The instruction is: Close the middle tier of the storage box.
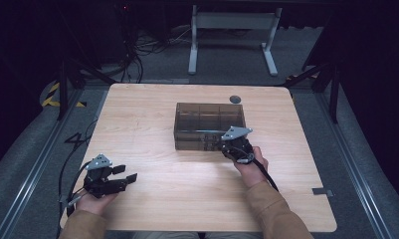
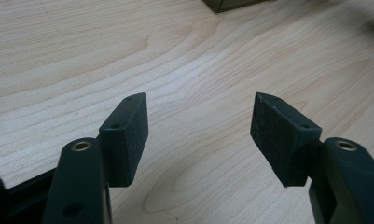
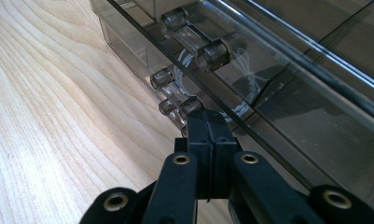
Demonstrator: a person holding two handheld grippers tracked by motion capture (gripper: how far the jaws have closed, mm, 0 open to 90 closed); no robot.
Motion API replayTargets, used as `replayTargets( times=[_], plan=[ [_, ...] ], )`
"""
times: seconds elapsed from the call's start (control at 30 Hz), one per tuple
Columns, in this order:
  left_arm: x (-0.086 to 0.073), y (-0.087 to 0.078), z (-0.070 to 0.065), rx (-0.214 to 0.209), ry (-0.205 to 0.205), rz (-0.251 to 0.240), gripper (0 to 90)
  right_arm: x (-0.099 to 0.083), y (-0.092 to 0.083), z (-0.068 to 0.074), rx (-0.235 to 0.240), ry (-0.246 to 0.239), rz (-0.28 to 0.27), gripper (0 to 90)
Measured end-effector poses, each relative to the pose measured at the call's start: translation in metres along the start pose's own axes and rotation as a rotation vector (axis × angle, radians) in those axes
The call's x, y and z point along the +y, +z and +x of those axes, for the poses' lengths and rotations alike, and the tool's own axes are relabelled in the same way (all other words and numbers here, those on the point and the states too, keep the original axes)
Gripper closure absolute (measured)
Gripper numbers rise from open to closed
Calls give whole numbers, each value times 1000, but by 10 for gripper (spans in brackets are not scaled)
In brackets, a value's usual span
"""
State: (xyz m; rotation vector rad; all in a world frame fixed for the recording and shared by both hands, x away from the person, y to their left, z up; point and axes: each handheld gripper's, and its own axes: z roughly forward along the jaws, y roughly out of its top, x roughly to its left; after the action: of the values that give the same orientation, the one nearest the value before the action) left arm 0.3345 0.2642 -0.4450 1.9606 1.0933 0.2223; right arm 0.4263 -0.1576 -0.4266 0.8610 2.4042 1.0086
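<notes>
Smoke-tinted plastic drawer box [image 1: 210, 125] may skid if the right gripper [image 3: 211, 122], jaws pressed together at a handle [image 3: 175, 105], tugs (left gripper [image 2: 198, 126] idles, jaws apart).

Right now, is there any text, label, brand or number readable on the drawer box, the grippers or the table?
None. The smoky clear drawer box, its handles, the left gripper, the right gripper and the wooden table carry no legible writing. The floor's yellow-black hazard stripes are a marking without words.

No text, label or number can be read anywhere, as far as these dim views allow.
</notes>
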Motion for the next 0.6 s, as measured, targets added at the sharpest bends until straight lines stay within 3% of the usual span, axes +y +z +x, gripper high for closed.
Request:
replayTargets(
  times=[0.6],
  plan=[
    [-4, -5, 1, 10, -14, -1, 377, 0, 4, -2, -13, 10, -12, 900]
  ],
)
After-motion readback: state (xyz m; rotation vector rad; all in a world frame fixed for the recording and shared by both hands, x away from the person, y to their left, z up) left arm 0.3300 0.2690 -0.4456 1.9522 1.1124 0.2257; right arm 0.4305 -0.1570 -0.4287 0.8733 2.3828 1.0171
